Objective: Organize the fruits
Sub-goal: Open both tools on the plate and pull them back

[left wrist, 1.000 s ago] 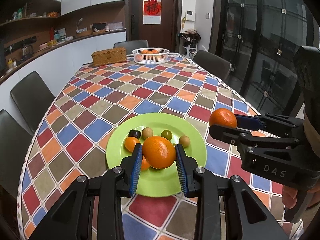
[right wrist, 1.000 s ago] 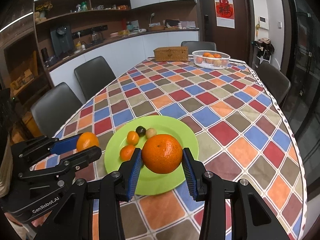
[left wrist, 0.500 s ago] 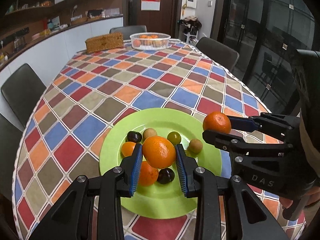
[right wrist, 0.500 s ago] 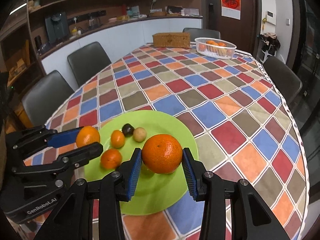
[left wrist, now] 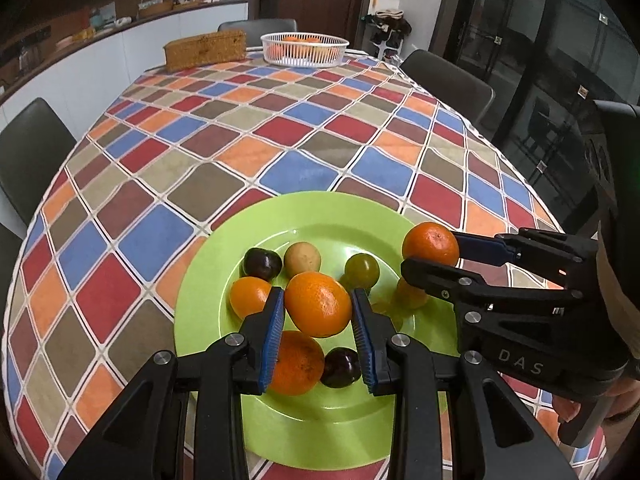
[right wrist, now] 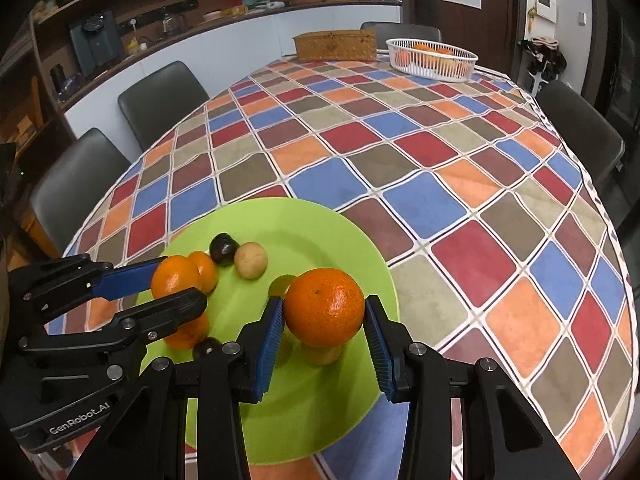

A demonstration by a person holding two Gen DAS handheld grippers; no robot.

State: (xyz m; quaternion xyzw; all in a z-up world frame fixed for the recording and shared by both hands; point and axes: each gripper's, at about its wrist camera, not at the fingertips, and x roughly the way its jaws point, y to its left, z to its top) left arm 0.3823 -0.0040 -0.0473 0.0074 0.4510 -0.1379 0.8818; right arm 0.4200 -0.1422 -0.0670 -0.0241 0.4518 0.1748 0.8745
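Observation:
My left gripper is shut on a mandarin orange and holds it just above the green plate. To its right, my right gripper is shut on a second orange over the plate's right side. In the right wrist view that orange sits between the blue pads, above the plate. On the plate lie two dark plums, a tan fruit, a green grape and two small oranges. Another fruit is half hidden behind the right gripper.
A checkered cloth covers the long table. At the far end stand a white basket with oranges and a wicker box. Dark chairs line both sides, and a hand holds the right gripper.
Both grippers have come down and forward over the plate, each still holding its orange. The plate looks larger, and more fruits at its near side have come into view.

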